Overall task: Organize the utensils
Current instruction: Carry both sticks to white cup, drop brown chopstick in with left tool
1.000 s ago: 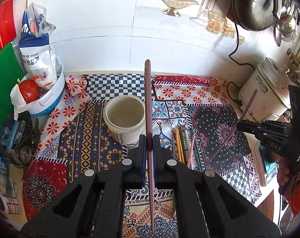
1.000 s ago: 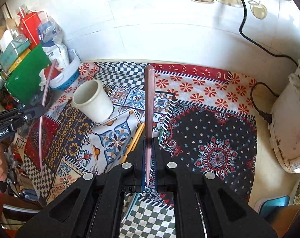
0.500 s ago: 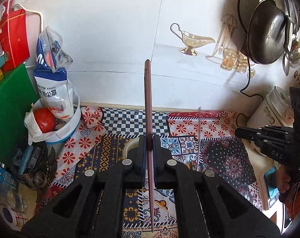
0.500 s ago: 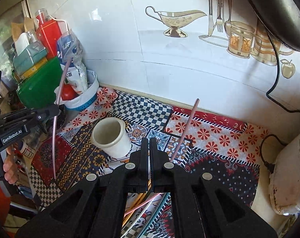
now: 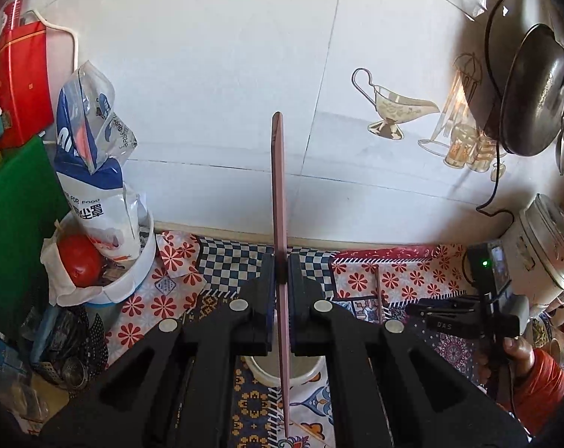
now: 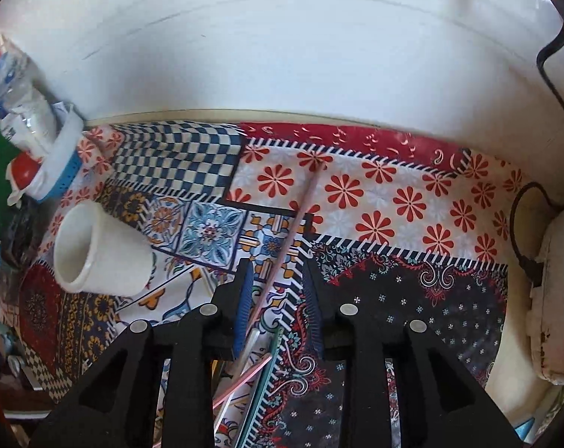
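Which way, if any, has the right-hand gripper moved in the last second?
Yes: the right gripper has sunk toward the patterned cloth, whose white cup looms larger. Its jaws have just been opening, astride a pink chopstick.

"FOR Food" is printed in blue on the white bag (image 5: 102,201), with Chinese characters beneath it. "DAS" is marked on the right gripper (image 5: 440,324). Other print is too blurred to be read.
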`<state>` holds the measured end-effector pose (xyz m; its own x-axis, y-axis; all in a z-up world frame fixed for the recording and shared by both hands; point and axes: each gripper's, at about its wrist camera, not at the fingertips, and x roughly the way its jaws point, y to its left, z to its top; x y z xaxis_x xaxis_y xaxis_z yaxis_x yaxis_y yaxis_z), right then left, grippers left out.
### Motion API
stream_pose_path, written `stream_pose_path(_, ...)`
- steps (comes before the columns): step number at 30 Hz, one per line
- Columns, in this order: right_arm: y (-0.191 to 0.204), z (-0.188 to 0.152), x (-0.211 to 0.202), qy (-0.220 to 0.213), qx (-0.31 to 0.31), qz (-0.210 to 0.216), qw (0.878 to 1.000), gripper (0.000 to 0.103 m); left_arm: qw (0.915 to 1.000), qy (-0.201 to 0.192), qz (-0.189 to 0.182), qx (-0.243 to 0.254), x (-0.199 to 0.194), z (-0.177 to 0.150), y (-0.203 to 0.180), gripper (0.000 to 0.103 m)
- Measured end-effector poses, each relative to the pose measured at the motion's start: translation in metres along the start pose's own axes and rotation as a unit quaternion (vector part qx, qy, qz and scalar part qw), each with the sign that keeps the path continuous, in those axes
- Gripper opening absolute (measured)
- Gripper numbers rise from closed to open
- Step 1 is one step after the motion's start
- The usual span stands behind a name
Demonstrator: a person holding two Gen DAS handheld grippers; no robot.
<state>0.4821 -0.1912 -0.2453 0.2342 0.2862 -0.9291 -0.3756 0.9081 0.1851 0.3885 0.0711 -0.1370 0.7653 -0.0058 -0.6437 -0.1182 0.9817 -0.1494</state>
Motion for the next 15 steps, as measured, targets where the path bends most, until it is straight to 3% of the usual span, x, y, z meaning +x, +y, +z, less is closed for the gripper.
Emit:
stream_pose_path(11, -0.001, 0.022, 0.062, 0.048, -0.016, -0.035, 0.998, 0.024, 0.9990, -0.040, 0.019, -0.012, 0.036, 0.016, 0.004, 0.004)
stream_pose_path(15, 0.008, 0.020, 0.073, 0.051, -0.030, -0.043, 0.997, 0.016, 0.9990, -0.037, 0.025, -0.009, 0.052, 0.010, 0.006, 0.004)
